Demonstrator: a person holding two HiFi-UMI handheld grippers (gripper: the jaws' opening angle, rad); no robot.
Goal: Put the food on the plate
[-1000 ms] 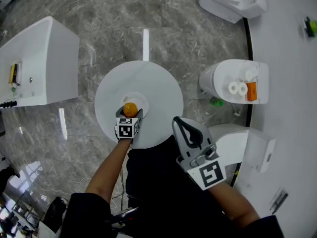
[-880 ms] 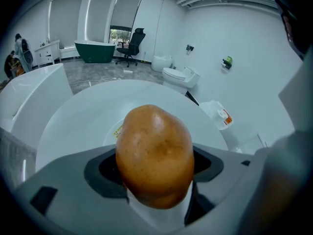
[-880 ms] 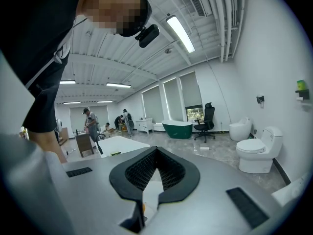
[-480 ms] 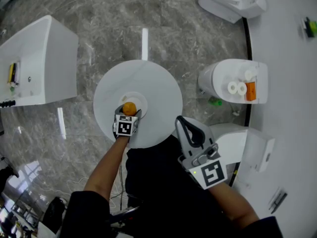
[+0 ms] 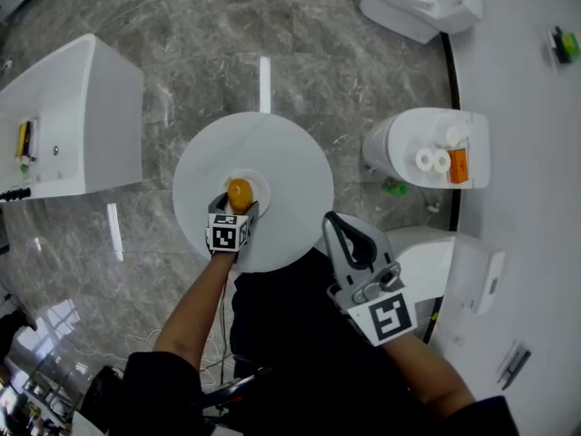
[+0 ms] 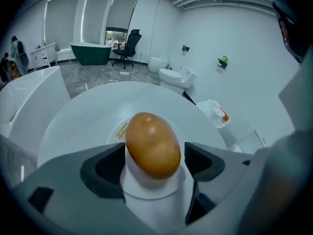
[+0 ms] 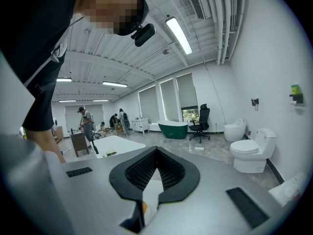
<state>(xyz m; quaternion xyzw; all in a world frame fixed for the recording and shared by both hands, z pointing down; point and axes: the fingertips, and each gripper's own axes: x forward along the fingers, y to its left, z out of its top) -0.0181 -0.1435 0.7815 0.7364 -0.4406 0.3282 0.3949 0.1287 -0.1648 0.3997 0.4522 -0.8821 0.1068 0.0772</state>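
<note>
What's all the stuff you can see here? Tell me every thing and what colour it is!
food: 1, orange-brown, egg-shaped, on the plate
plate: 1, white, small, middle of the table
table: 1, white, round, in front of the person
box-shaped unit: 1, white, on the floor at the left
bathroom fixtures: 3, white, along the wall at the right
floor: 1, grey marble, all around the table
left gripper: 1, grey, over the plate; open, jaws have just been opening, food between them but pads off it
right gripper: 1, grey, by the table's near edge; jaws shut, nothing held
</note>
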